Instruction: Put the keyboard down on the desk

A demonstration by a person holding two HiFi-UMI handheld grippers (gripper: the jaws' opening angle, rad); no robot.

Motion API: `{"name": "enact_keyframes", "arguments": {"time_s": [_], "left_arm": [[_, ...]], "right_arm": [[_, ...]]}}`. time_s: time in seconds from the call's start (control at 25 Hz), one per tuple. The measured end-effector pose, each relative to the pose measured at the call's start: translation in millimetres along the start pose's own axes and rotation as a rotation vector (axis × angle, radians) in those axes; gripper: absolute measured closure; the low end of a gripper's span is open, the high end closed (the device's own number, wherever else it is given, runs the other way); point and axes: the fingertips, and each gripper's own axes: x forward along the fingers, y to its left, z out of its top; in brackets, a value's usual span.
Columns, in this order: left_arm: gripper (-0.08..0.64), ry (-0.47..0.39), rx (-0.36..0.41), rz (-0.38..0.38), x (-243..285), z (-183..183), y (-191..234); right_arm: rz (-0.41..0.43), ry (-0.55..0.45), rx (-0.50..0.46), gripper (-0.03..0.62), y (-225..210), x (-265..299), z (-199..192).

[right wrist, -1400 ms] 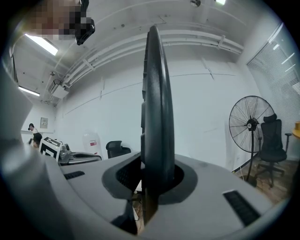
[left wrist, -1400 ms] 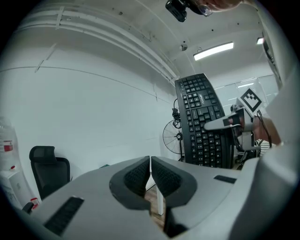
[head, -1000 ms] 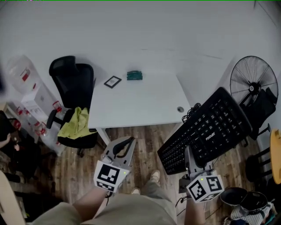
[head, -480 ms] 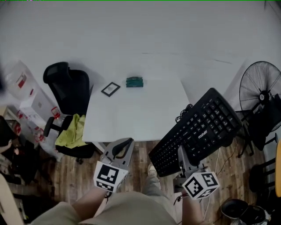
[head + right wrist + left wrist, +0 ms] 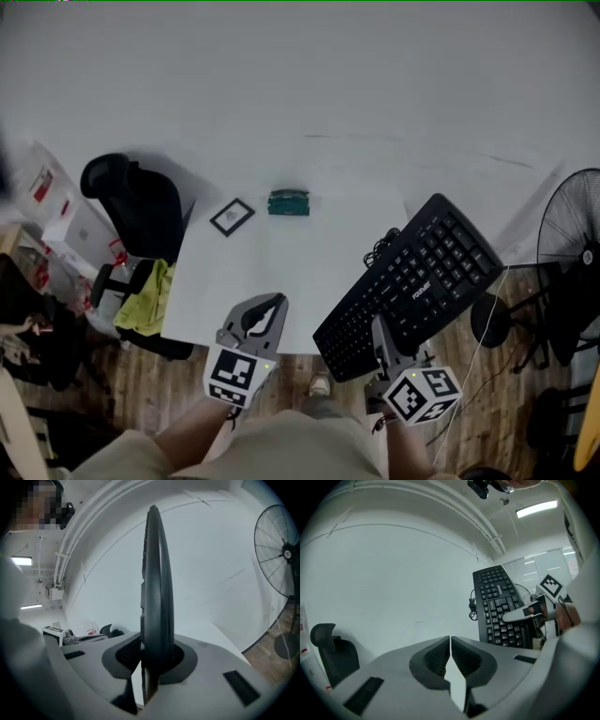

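Keyboard (image 5: 412, 286) has shifted over the desk (image 5: 281, 267), right gripper (image 5: 152, 660) clamping its edge; left gripper (image 5: 450, 641) closed, empty.

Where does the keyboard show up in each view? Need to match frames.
Head view: right of centre, diagonal keyboard, near end in the right gripper.
Left gripper view: right of centre, keys facing the camera.
Right gripper view: dead centre, edge-on between the jaws.
Shared landmark: black office chair, head view left, left gripper view lower left.

Right gripper (image 5: 150, 657): jaws closed against both faces of the keyboard.
Keyboard (image 5: 154, 578): black, edge-on, upright, frame centre.
Fan (image 5: 280, 550): upper right edge.
Desk (image 5: 222, 637): white, lower right.
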Motion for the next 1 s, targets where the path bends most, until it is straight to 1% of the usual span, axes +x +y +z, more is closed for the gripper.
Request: {"name": "enact_keyframes", "arguments": {"time_s": [0.12, 0.28, 0.44, 0.56, 0.64, 1.0], "left_arm": [[0.531, -0.003, -0.009, 0.014, 45.4, 12.5, 15.9], [0.531, -0.022, 0.03, 0.039, 58.5, 5.9, 12.7], [0.531, -0.02, 0.024, 0.065, 70.7, 0.1, 22.4], [0.531, 0.011, 0.005, 0.07, 99.4, 8.7, 44.7], [0.531, 0.031, -0.003, 0.066, 108.0, 10.3, 53.7], [0.531, 0.051, -0.002, -0.009, 106.6, -0.4, 71.7]], "right_arm": [[0.025, 0.029, 0.013, 0.503, -22.3, 41.4, 14.3], [0.052, 0.002, 0.024, 0.503, -37.7, 49.5, 10.6], [0.05, -0.009, 0.05, 0.503, -55.6, 66.1, 11.0], [0.03, 0.021, 0.09, 0.503, -74.1, 99.2, 27.0], [0.014, 0.038, 0.113, 0.503, -80.4, 110.1, 30.7], [-0.097, 0.032, 0.184, 0.503, -79.7, 116.5, 20.3]]}}
